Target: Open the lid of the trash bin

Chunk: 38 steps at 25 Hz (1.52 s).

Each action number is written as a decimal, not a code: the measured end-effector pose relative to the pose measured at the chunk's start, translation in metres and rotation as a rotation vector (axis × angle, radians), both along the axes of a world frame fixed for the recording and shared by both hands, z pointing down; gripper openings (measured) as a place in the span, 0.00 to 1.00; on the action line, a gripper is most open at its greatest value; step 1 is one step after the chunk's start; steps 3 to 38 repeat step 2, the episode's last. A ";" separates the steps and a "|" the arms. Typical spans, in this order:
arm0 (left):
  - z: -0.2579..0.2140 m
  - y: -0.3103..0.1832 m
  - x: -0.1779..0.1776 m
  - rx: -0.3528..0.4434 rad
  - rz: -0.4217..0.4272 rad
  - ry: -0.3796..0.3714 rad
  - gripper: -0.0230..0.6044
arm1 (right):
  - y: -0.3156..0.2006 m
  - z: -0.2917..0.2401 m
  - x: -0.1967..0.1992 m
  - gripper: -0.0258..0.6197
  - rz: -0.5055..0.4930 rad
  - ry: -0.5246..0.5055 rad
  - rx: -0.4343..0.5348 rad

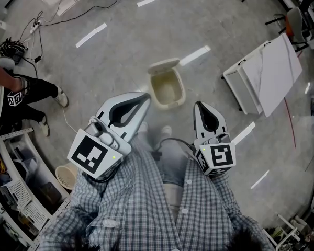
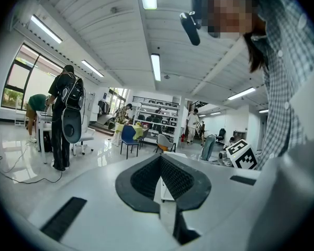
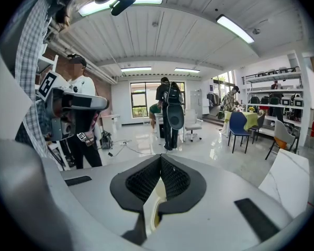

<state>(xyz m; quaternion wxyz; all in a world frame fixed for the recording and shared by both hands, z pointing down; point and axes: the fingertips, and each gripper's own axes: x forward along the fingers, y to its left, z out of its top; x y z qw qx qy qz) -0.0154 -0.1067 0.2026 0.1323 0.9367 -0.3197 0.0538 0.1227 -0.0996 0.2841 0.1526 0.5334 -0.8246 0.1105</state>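
A small beige trash bin (image 1: 167, 89) stands on the grey floor ahead of my feet. Its lid (image 1: 163, 65) is swung up and back, and the inside of the bin shows. My left gripper (image 1: 142, 97) hangs just left of the bin and nearer to me, shut on nothing. To the right of the bin my right gripper (image 1: 198, 105) is shut as well, and neither touches it. In the left gripper view the left gripper (image 2: 160, 160) points out into the room with its pads meeting. In the right gripper view the right gripper (image 3: 160, 160) shows a cream sliver behind its joined pads.
A person in dark trousers (image 1: 26, 94) stands at the left. A white folded table (image 1: 264, 76) lies on the floor at the right. A round basket (image 1: 67, 175) and shelving (image 1: 15, 203) sit at the lower left. Cables (image 1: 68, 15) trail across the far floor.
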 end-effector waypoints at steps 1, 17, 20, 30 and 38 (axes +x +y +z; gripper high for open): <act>0.000 0.000 0.000 0.000 0.000 0.000 0.04 | 0.000 0.000 0.000 0.07 -0.001 0.000 0.000; 0.001 -0.001 0.000 0.000 0.000 0.000 0.04 | -0.001 0.001 0.000 0.07 -0.002 0.001 -0.001; 0.001 -0.001 0.000 0.000 0.000 0.000 0.04 | -0.001 0.001 0.000 0.07 -0.002 0.001 -0.001; 0.001 -0.001 0.000 0.000 0.000 0.000 0.04 | -0.001 0.001 0.000 0.07 -0.002 0.001 -0.001; 0.001 -0.001 0.000 0.000 0.000 0.000 0.04 | -0.001 0.001 0.000 0.07 -0.002 0.001 -0.001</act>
